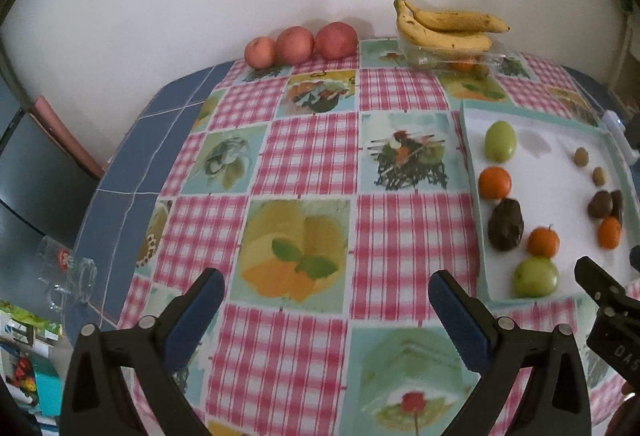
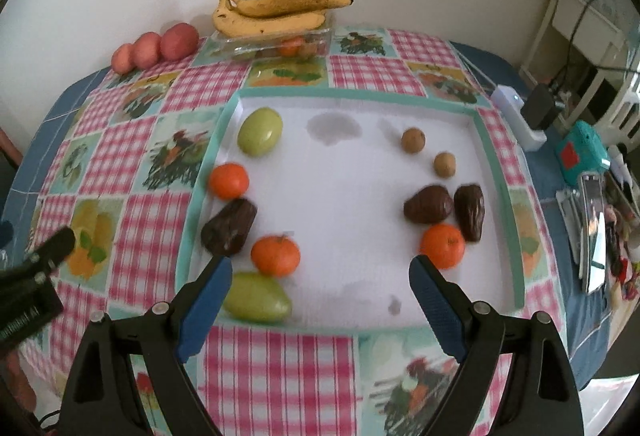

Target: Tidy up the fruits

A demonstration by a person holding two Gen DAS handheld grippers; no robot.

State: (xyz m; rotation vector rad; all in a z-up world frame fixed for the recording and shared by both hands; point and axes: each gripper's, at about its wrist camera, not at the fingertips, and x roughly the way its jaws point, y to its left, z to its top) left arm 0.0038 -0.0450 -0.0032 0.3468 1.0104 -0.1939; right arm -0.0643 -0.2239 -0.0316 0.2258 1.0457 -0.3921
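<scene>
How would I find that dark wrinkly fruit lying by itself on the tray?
Find the white tray on the checked tablecloth. Along its left side runs a line of fruit; the dark fruit lies between two oranges, the only brown, wrinkled piece there.

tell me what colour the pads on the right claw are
Blue pads on black arms; the right claw shows best in the right wrist view.
</scene>
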